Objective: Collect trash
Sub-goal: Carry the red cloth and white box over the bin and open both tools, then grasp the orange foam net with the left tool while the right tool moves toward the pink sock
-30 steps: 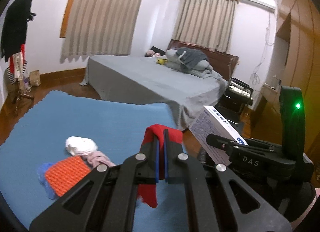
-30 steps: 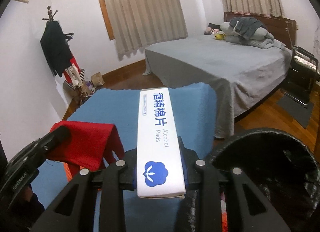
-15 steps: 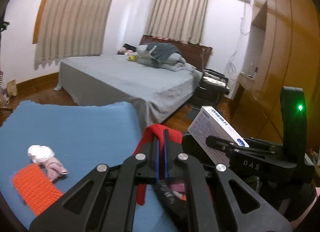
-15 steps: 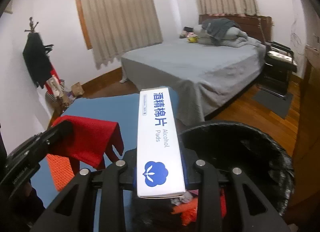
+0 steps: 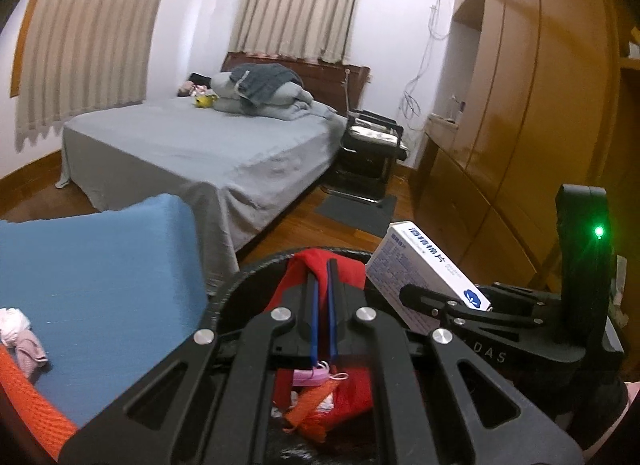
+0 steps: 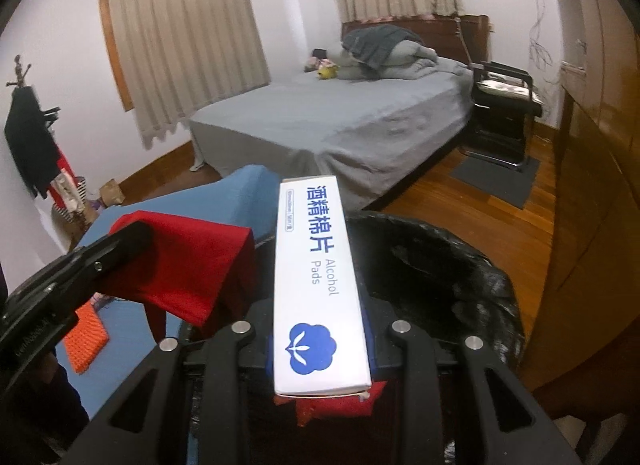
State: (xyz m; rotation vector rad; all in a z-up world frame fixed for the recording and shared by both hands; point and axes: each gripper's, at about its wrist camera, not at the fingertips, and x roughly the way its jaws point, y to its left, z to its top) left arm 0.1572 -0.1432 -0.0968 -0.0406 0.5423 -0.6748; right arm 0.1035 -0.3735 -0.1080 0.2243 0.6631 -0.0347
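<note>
My left gripper (image 5: 322, 285) is shut on a red cloth (image 5: 320, 261) that drapes over its tips, above the black-lined trash bin (image 5: 240, 277). Seen from the right wrist, the same red cloth (image 6: 192, 261) hangs at the left. My right gripper (image 6: 320, 345) is shut on a white alcohol pads box (image 6: 316, 285), held lengthwise over the bin (image 6: 460, 265). That box (image 5: 420, 265) also shows at the right of the left wrist view. Red and orange trash (image 5: 332, 397) lies inside the bin.
A blue mat (image 5: 92, 273) lies left of the bin with an orange mesh piece (image 5: 28, 397) and a pink-white wad (image 5: 20, 337) on it. A grey bed (image 5: 192, 149) stands behind. Wooden wardrobes (image 5: 532, 125) line the right side. A coat stand (image 6: 32, 145) is far left.
Both grippers have swung to the right, from over the blue mat to above the trash bin, each still carrying its item. The bin's inside has come into view.
</note>
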